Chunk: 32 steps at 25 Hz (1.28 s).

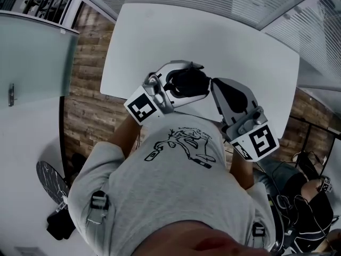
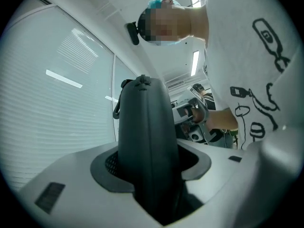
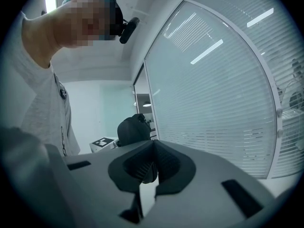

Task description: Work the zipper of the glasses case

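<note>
The black glasses case [image 1: 187,82] is held up in front of the person's chest, above the near edge of the white table [image 1: 213,36]. My left gripper [image 1: 184,71] is shut on it. In the left gripper view the case [image 2: 142,127] stands on end between the jaws, with a small loop [image 2: 116,110] hanging at its left side. My right gripper [image 1: 213,85] is at the case's right end with its jaws shut. In the right gripper view the case [image 3: 132,128] lies just beyond the jaws [image 3: 151,167]. A small dark piece sits between the pads. I cannot tell if it is the zipper pull.
A wooden floor [image 1: 85,105] lies left of the table, with a frosted glass panel [image 1: 32,57] beyond it. Glass walls with blinds [image 3: 213,89] surround the spot. A chair base [image 1: 50,180] is at lower left, and another person [image 1: 303,191] sits at lower right.
</note>
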Each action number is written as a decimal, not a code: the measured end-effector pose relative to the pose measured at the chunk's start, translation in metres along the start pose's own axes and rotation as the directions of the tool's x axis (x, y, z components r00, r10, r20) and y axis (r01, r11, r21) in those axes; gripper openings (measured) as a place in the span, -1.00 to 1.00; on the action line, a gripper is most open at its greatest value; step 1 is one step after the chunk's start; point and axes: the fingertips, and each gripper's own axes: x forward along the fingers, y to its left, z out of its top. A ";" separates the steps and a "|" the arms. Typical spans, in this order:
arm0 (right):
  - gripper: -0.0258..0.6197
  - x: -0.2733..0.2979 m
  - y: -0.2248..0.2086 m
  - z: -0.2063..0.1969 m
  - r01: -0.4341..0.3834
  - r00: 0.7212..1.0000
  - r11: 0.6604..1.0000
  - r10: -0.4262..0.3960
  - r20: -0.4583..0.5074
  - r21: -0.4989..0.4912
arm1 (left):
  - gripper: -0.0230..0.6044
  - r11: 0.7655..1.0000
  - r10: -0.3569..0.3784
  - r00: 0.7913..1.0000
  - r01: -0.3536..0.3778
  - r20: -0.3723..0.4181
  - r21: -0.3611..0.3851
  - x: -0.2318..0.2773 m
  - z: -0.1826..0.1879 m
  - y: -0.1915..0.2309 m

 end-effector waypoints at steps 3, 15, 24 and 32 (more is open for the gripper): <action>-0.91 0.003 0.016 0.002 -0.017 1.000 1.000 0.017 -0.012 -0.002 | -0.13 0.999 -0.009 0.999 0.010 0.034 -0.041 -0.013 0.009 -0.006; -0.91 0.000 0.032 -0.005 -0.071 0.997 0.997 0.072 -0.029 0.022 | -0.13 0.981 -0.078 0.971 0.116 0.228 -0.155 -0.025 0.045 -0.014; -0.91 -0.002 0.035 -0.010 -0.088 0.996 0.996 0.089 -0.031 0.032 | -0.13 0.963 -0.078 0.940 0.157 0.332 -0.217 -0.026 0.061 -0.012; -0.91 0.011 0.027 -0.012 -0.097 0.994 0.994 0.100 -0.052 0.058 | -0.13 0.950 -0.047 0.912 0.166 0.407 -0.263 -0.032 0.077 0.012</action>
